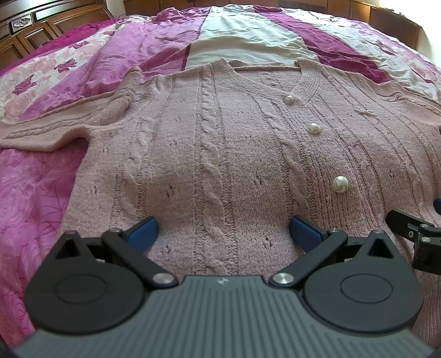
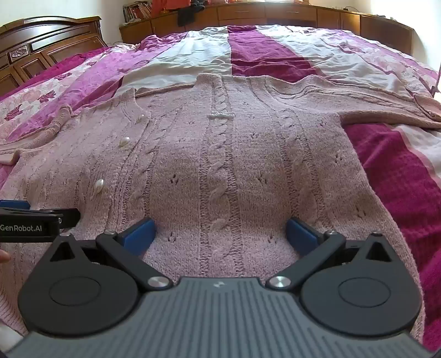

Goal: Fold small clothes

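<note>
I see a bed [image 2: 275, 55] under a pink-and-magenta cover, carved wooden headboard [image 2: 41, 44] left, wooden cabinets [image 2: 275, 13] behind, daylight.

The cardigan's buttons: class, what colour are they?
Pearly white buttons on the pink cardigan, clearest in the left wrist view.

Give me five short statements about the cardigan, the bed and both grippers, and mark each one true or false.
1. The pink cardigan lies spread flat on the bedspread. True.
2. The left gripper is shut on the hem. False: its jaws stand open, holding nothing.
3. The cardigan has pearl buttons. True.
4. The right gripper holds a sleeve. False: it is open over the cardigan's body.
5. The cardigan is already folded in half. False: both sleeves lie spread outward.
</note>
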